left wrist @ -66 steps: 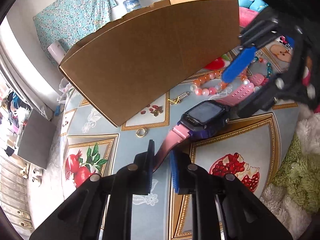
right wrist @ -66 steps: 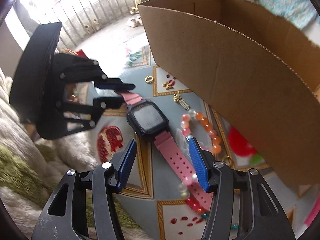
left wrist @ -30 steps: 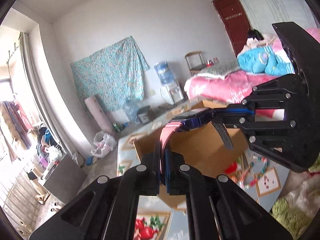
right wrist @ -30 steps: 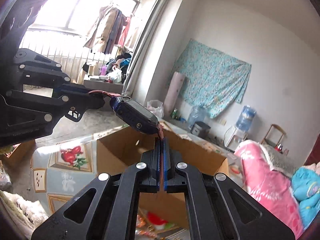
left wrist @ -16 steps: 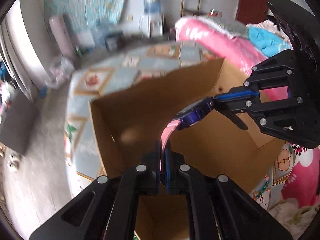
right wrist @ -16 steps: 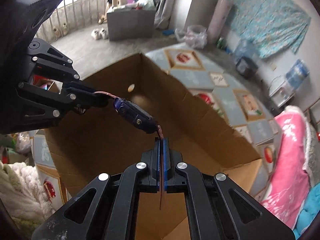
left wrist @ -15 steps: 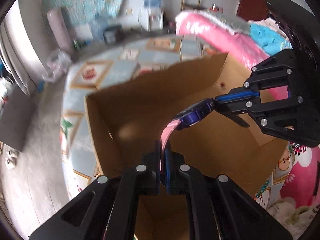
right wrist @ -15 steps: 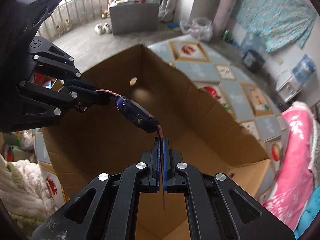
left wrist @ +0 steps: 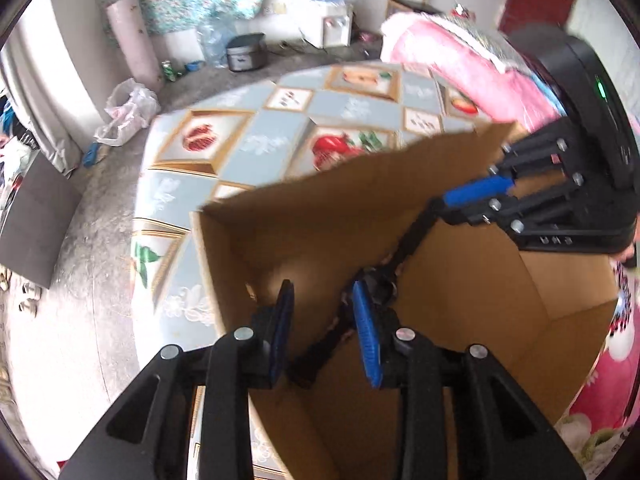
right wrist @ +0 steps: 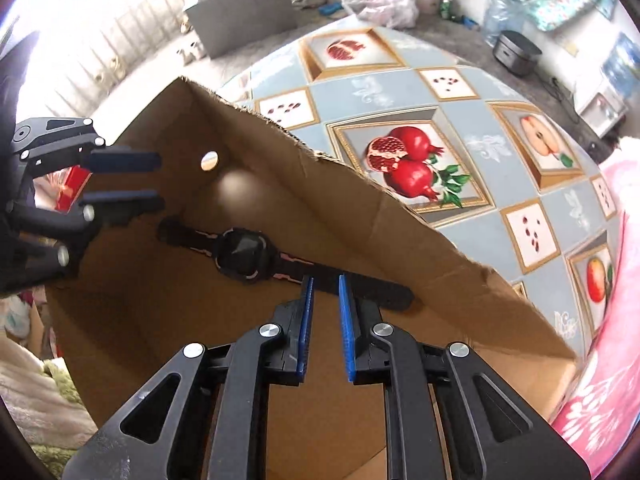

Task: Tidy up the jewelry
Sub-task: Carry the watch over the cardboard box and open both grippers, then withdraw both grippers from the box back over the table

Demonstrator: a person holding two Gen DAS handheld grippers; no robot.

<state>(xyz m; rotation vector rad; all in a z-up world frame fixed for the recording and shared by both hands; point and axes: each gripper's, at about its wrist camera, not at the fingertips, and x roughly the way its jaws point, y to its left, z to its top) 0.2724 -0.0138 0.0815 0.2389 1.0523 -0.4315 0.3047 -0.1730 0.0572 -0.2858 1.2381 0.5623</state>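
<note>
The watch with its pink strap lies loose inside the open cardboard box, face down, below both grippers. It also shows in the left wrist view, dark and in shadow. My left gripper is open and empty over the box; it shows at the left of the right wrist view. My right gripper is open, its jaws a small way apart just above the watch strap's end; it shows in the left wrist view.
The box stands on a table with a fruit-patterned cloth. A pink blanket lies at the right. Floor clutter, a grey cabinet and a plastic bag are beyond the table.
Both grippers held the watch by its strap ends above the box; both have opened and the watch has dropped into the box.
</note>
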